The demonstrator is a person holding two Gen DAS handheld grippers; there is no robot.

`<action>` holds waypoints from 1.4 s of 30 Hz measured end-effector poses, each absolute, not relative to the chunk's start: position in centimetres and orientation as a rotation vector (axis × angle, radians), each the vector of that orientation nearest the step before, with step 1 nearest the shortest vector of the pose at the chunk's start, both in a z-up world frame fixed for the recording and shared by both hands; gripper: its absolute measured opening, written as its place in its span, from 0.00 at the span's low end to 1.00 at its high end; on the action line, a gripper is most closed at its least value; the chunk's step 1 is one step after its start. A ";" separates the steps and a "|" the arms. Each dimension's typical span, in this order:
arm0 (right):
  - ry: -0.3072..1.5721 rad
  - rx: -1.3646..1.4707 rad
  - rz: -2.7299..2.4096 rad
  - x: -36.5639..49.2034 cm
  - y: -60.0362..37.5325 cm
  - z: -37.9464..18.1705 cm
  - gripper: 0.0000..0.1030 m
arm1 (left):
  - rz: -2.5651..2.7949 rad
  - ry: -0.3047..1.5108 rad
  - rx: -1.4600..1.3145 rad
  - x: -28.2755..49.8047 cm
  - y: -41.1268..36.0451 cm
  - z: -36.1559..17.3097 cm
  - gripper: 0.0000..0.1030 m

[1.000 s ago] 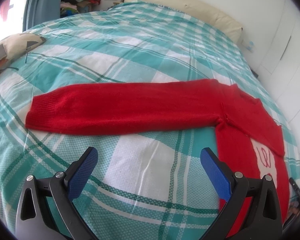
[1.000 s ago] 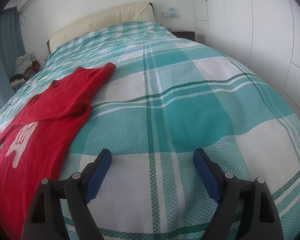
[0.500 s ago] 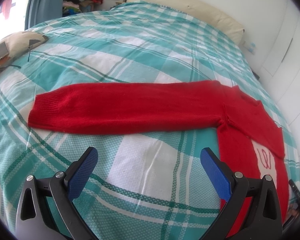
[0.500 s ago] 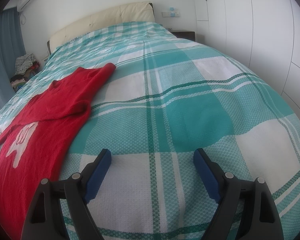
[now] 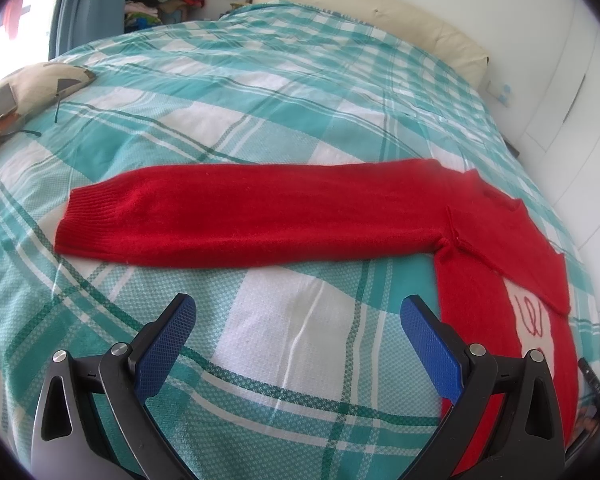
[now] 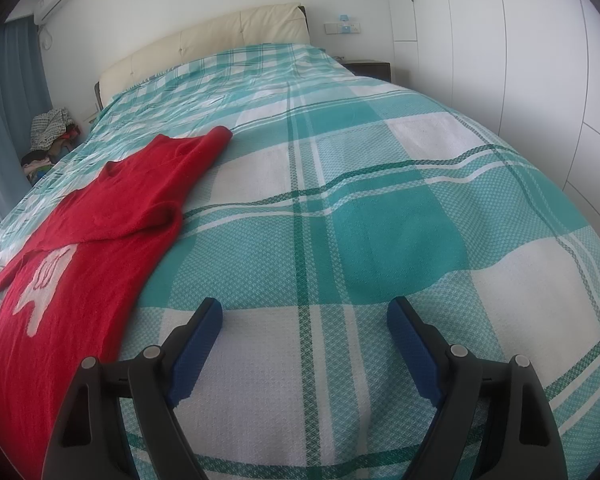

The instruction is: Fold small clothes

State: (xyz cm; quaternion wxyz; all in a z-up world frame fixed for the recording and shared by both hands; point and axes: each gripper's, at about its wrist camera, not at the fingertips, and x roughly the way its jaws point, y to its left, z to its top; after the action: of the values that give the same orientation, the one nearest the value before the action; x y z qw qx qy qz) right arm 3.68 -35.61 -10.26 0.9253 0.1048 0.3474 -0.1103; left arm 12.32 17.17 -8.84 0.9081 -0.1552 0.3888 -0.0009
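The left tool [image 5: 298,310] is hanging wide open over the bed [image 5: 260,92]. A red sweater [image 5: 260,216] is lying flat just beyond it, not touching.

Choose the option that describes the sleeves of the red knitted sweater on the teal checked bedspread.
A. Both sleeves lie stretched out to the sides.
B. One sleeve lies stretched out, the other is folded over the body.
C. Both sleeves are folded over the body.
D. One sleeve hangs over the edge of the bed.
B: one long sleeve of the red knitted sweater lies straight on the teal checked bedspread, while the other sleeve is folded across the body and covers part of the white pattern.
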 end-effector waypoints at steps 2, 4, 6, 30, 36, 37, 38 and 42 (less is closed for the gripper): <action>0.713 0.215 -0.226 3.7 -35.6 -10.3 0.82 | -0.002 0.803 -0.320 12.3 17.2 -8.8 0.99; 0.713 0.215 -0.226 3.7 -35.6 -10.3 0.82 | -0.002 0.803 -0.320 12.3 17.2 -8.8 0.99; 0.713 0.215 -0.226 3.7 -35.6 -10.3 0.82 | -0.003 0.803 -0.319 12.3 17.2 -8.8 0.99; 0.713 0.224 -0.216 3.6 -35.2 -10.2 0.83 | 0.141 0.861 -0.609 14.5 36.2 -6.0 0.99; 0.715 0.223 -0.216 3.8 -35.2 -10.4 0.84 | 0.094 1.028 -0.562 16.6 34.7 -10.6 0.81; 0.715 0.223 -0.216 3.8 -35.2 -10.4 0.84 | 0.087 1.045 -0.544 17.1 34.0 -11.1 0.80; 0.715 0.223 -0.216 3.8 -35.2 -10.4 0.84 | 0.083 1.064 -0.515 17.5 33.3 -11.5 0.80; 0.714 0.226 -0.214 3.8 -35.2 -10.4 0.84 | 0.162 1.114 -0.383 18.7 31.7 -12.4 0.25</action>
State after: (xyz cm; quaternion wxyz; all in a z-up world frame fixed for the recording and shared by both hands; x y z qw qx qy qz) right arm 3.80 -35.19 -10.37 0.9251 0.1102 0.3480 -0.1045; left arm 18.73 31.72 -12.36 0.8283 -0.1803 0.5249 0.0764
